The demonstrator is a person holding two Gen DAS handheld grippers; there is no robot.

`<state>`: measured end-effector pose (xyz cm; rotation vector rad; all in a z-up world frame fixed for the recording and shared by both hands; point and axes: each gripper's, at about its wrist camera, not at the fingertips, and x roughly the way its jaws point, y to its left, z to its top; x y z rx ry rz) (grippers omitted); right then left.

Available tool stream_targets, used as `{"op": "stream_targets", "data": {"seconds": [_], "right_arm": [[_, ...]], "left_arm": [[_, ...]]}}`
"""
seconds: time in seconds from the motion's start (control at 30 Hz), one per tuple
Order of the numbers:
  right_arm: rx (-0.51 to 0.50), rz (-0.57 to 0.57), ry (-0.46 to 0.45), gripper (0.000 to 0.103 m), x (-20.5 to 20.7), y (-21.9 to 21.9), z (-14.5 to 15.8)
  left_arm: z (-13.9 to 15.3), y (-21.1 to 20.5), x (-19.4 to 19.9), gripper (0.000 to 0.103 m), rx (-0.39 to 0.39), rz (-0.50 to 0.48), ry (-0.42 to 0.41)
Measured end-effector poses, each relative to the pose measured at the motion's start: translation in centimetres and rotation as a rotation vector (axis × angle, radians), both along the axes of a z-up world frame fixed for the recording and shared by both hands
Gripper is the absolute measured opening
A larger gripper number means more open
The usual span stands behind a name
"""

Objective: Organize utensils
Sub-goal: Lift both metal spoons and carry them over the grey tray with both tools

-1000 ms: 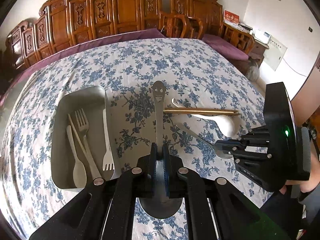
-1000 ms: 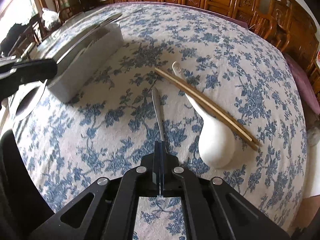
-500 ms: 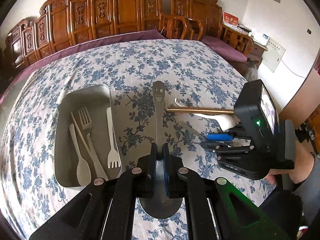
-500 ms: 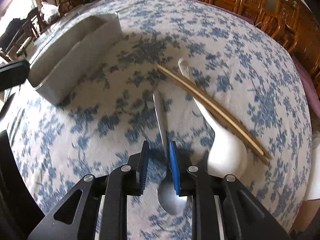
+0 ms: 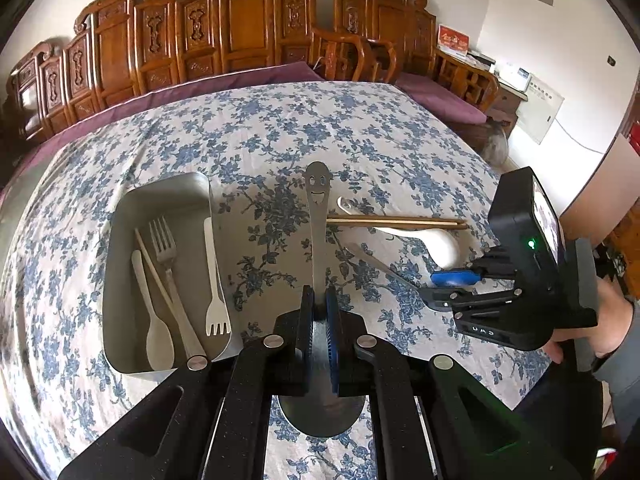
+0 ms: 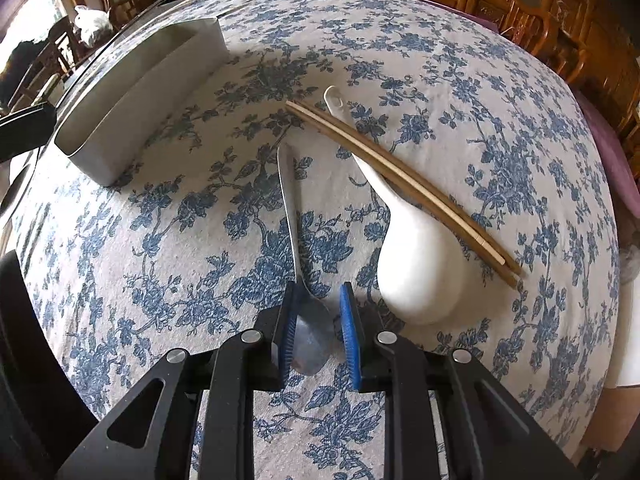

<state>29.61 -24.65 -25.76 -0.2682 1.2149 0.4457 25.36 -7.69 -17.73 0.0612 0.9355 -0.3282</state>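
- Left tool is clamped on a smiley-handled metal spoon, lifted over the floral-clothed bench.
- Right tool has its jaws apart, straddling a plain metal spoon lying on the cloth, pads not pressing it.
- Metal tray near the bench's left edge holds forks, a spoon and a chopstick.
- White ceramic spoon lies under two chopsticks, just beside the plain spoon.

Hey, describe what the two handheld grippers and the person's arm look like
Both grippers are matte black, speckled plastic linkages with silver round pivot pins and ribbed blue finger pads. The right gripper carries a black box with a lit green dot, a small screen and white lettering. A grey sleeve shows behind it.
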Motion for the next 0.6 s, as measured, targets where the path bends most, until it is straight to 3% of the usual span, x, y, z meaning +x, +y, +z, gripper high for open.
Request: {"op": "stream_targets", "data": {"seconds": [0.23, 0.33, 0.6], "right_arm": [[0.014, -0.016, -0.039, 0.028, -1.5, -0.5, 0.3], [0.047, -0.032, -0.064, 0.039, -2.1, -1.2, 1.0], [0.043, -0.046, -0.054, 0.041, -3.0, -1.5, 0.1]], "left_arm": [[0.0, 0.5, 0.0, 0.005, -0.001, 0.007, 0.001], [-0.1, 0.4, -0.1, 0.005, -0.003, 0.004, 0.002], [-0.2, 0.0, -0.4, 0.005, -0.008, -0.004, 0.004]]}}
